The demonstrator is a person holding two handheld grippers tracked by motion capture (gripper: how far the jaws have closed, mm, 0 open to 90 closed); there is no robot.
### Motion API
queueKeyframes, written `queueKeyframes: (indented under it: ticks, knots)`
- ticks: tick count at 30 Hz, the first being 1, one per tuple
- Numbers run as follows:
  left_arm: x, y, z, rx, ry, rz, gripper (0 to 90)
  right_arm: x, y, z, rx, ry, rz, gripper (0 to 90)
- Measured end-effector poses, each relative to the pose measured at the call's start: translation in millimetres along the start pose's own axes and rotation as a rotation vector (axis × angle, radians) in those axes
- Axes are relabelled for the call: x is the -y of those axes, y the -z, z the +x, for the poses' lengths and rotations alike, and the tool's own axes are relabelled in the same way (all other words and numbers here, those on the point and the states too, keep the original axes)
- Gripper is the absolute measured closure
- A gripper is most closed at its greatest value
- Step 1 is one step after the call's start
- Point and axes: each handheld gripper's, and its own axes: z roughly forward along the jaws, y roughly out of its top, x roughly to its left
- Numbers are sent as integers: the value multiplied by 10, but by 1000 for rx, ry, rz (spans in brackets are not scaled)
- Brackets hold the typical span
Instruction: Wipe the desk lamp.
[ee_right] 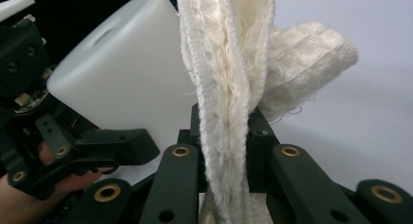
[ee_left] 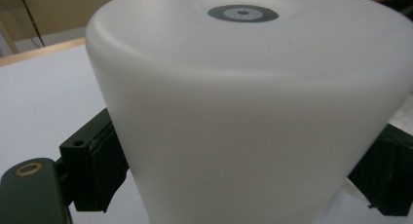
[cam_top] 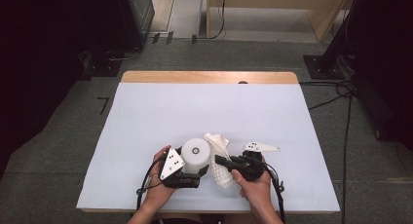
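Note:
A white frosted cup (cam_top: pixel 196 152) stands upside down near the table's front edge, with a grey ring on its top (ee_left: pixel 242 13). My left gripper (cam_top: pixel 195 163) is shut on the cup (ee_left: pixel 243 117), one black pad (ee_left: pixel 95 168) on each side of its lower wall. Just right of it, my right gripper (cam_top: pixel 220 161) is shut on a white waffle-weave cloth (cam_top: pixel 217 142). The cloth (ee_right: pixel 229 83) runs in a bunched strip up between the right gripper's (ee_right: pixel 226 136) jaws and hangs below them. In the right gripper view the cup (ee_right: pixel 122 78) sits beside the cloth.
A white sheet (cam_top: pixel 195 107) covers the table, with a wooden strip (cam_top: pixel 209 77) bare along the far edge. Grey carpet, cables (cam_top: pixel 341 92) and dark stands surround the table.

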Motion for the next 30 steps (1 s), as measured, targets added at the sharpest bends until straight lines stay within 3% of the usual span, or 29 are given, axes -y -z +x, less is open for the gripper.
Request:
queueKeyframes:
  ticks: [6, 9, 13, 16, 18, 23, 27, 30]
  knots:
    - [75, -82, -2, -30, -13, 43, 87, -13, 30, -25, 3, -1, -11, 791]
    - [87, -83, -1, -28, 9, 37, 85, -19, 51, -49, 5, -11, -16, 792]
    - [61, -25, -61, -87, 87, 21, 0, -1, 39, -68, 6, -21, -13, 792]
    - [42, -18, -141, -165, 85, 19, 0, 32, -4, -73, 10, -25, -2, 792]
    - [35, -40, -165, -185, 100, 35, 0, 50, -35, -72, 12, -31, 7, 792]
    - [50, -54, -224, -198, 58, 36, 84, 82, -100, -82, 24, -29, 20, 792]
    - [13, -3, -178, -184, 69, 49, 87, 89, -128, -109, 21, -35, 29, 792]
    - [-30, 84, -150, -166, 54, 1, 87, 108, -180, -80, 14, -32, 39, 792]
